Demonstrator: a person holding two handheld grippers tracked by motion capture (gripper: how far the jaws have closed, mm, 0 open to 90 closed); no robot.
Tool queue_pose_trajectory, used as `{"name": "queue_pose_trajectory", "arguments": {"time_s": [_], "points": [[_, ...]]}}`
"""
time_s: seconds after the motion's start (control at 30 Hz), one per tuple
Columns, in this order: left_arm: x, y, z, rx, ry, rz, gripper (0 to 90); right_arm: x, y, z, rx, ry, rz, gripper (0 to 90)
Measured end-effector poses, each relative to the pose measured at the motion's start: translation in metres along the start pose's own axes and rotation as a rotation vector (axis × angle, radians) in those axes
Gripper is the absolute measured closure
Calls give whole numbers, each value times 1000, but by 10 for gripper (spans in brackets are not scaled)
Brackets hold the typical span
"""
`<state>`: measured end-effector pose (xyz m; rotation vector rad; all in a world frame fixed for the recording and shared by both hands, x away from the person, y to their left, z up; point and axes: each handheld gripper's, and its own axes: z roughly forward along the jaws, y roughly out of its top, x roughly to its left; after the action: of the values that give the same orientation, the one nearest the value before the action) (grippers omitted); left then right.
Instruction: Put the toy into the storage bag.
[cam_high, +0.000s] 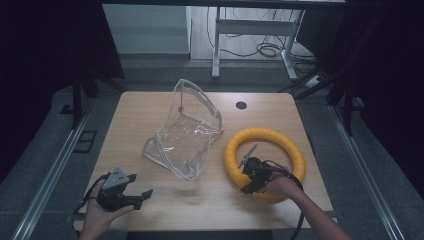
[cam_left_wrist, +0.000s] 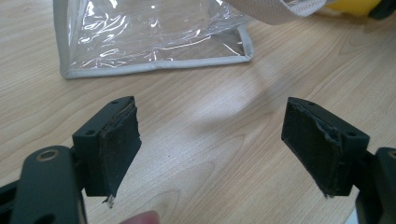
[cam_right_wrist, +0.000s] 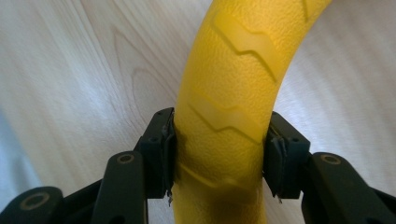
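Yellow ring (cam_right_wrist: 224, 116) clamped in right tool (cam_right_wrist: 219, 156); left tool (cam_left_wrist: 210, 149) wide open.

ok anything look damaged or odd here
The black pads on the left tongs look frayed and torn at the edges. The clear bag slumps askew on the table. The yellow ring looks intact.

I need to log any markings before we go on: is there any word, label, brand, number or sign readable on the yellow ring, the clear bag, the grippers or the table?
None: no text can be read anywhere.
yellow ring: raised zigzag ridges, no letters.
clear bag: plain plastic with grey edging, no label visible.
left gripper and right gripper: no markings seen.
table: bare wood grain.
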<state>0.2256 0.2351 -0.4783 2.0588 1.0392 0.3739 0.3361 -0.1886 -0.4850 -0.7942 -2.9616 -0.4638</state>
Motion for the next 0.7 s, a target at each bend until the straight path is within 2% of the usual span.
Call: {"name": "queue_pose_trajectory", "arguments": {"time_s": [0.13, 0.27, 0.53, 0.63, 0.7], "points": [[0, 0, -1, -4, 2, -3, 191, -8, -3, -19, -88, 27, 25, 510], [1, 0, -2, -7, -1, -3, 191, -11, -7, -33, -154, 32, 46, 512], [2, 0, -3, -14, -1, -9, 191, -19, -11, -52, -226, 27, 72, 512], [2, 1, -6, -38, -44, -25, 192, -21, -12, -59, -246, 29, 71, 512], [2, 2, -8, -44, -42, -28, 192, -23, -14, -64, -276, 27, 76, 512]]}}
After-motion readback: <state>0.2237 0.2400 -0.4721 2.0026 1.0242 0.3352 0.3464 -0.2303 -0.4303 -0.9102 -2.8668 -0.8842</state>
